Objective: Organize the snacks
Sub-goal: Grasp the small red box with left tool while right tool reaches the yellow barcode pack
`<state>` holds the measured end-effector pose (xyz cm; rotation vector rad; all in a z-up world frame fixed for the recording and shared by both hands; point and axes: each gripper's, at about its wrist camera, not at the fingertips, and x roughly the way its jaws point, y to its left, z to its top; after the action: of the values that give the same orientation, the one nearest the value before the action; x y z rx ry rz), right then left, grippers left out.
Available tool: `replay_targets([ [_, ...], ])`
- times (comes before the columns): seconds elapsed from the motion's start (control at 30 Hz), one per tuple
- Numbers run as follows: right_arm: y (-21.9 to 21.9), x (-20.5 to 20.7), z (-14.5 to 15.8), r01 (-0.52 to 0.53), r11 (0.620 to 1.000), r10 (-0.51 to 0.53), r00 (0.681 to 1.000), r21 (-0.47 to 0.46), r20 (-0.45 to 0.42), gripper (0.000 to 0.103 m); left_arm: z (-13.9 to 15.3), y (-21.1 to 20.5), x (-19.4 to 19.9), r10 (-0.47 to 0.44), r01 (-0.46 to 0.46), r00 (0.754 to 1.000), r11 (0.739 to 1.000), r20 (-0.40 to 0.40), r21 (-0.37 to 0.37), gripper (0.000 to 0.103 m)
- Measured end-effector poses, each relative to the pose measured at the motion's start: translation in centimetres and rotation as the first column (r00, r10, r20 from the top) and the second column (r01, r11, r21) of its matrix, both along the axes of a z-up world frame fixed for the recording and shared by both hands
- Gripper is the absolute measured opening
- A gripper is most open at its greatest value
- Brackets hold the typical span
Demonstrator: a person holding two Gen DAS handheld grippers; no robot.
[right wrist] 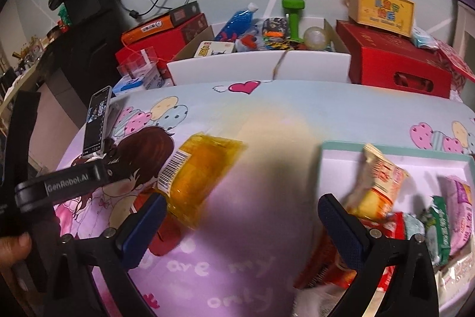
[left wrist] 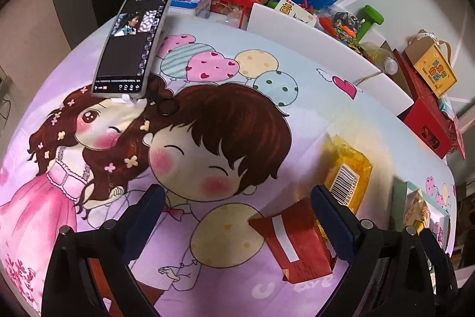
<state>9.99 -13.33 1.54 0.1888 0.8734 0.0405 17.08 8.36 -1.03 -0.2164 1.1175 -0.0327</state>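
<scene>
L gripper hangs low, jaws spread wide, nothing between. R gripper likewise agape, empty. Person's hand grips the L handle.

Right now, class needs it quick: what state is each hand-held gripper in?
Left hand-held gripper: open, holding nothing.
Right hand-held gripper: open, holding nothing.

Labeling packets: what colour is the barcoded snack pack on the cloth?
Translucent yellow-orange snack pack; clearest in the right wrist view.
</scene>
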Motion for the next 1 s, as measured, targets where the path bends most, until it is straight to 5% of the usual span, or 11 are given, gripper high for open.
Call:
replay_targets([
  [1.0, 0.1, 1.4, -1.3, -0.027, 0.998, 0.026, 0.999, -0.052, -0.023, 0.101, -3.0, -1.9, -0.6, -0.028, 0.015, 0.993, 0.994, -0.114, -0.112, 0.098],
])
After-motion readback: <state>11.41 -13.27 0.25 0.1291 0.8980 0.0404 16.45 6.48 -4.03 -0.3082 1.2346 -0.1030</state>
